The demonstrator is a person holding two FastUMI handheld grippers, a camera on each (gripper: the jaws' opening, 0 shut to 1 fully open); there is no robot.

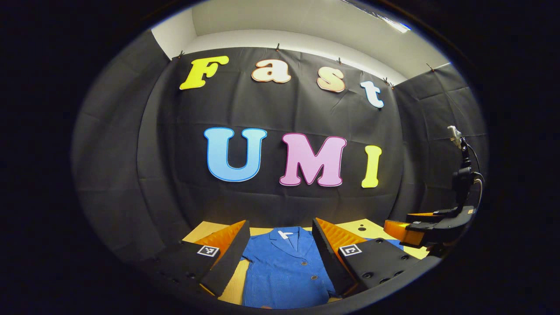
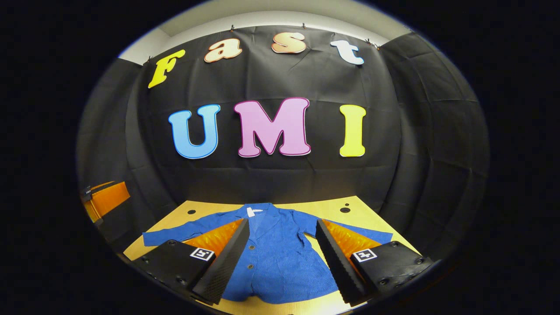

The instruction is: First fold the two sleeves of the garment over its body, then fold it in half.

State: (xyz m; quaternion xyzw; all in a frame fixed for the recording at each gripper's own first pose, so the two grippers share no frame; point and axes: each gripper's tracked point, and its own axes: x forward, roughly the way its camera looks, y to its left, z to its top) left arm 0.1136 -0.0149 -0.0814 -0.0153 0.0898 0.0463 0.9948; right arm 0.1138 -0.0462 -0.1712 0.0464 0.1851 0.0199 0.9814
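Right gripper view is showing the blue button-up cloth jacket (image 2: 280, 258) lying flat, sleeves out for folding, while both grippers (image 2: 280, 258) (image 1: 280, 258) are hanging wide apart, holding nothing.

walls: creased black cloth (image 2: 271, 175) | table: tan top (image 2: 332, 205) | ceiling: white (image 1: 306, 22)
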